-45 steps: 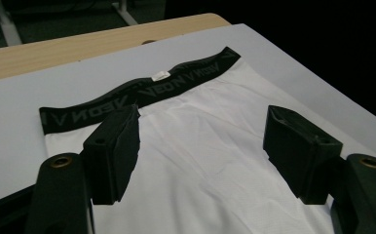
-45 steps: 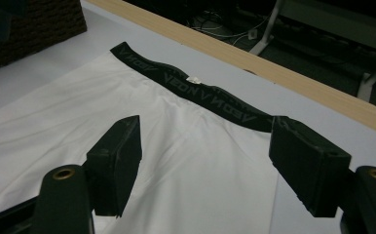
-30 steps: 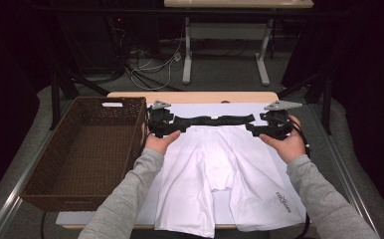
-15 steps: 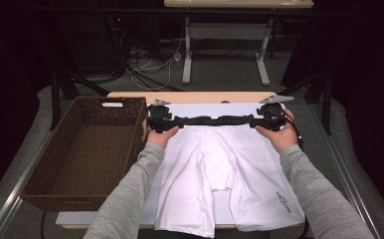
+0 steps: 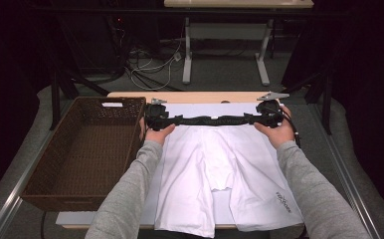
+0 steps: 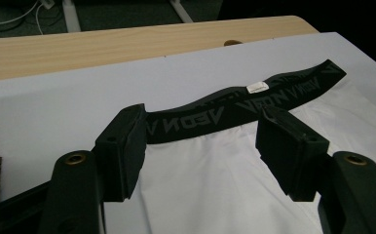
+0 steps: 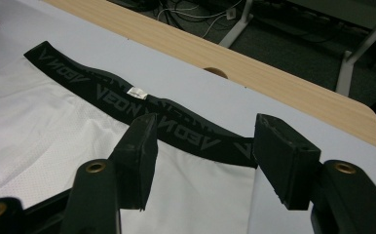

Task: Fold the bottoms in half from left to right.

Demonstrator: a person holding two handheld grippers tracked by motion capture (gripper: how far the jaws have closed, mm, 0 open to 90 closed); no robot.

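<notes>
White boxer shorts (image 5: 215,164) lie flat on a white sheet (image 5: 205,106), the black lettered waistband (image 5: 212,120) toward the far edge. My left gripper (image 5: 156,115) is at the band's left end and my right gripper (image 5: 269,113) at its right end. In the left gripper view the jaws of my left gripper (image 6: 203,113) straddle the waistband (image 6: 235,102) with wide gaps. In the right gripper view the right gripper (image 7: 208,122) straddles the waistband (image 7: 103,92) likewise. Both pairs of jaws have just been closing. The pads do not press the cloth.
A brown wicker basket (image 5: 55,199) stands on the left beside the sheet. The wooden table edge (image 5: 190,96) runs just beyond the sheet. Desk legs and cables (image 5: 155,64) are on the floor behind.
Both hands have moved a little toward the far edge and sunk closer to the table. The waistband between them now looks straighter.
</notes>
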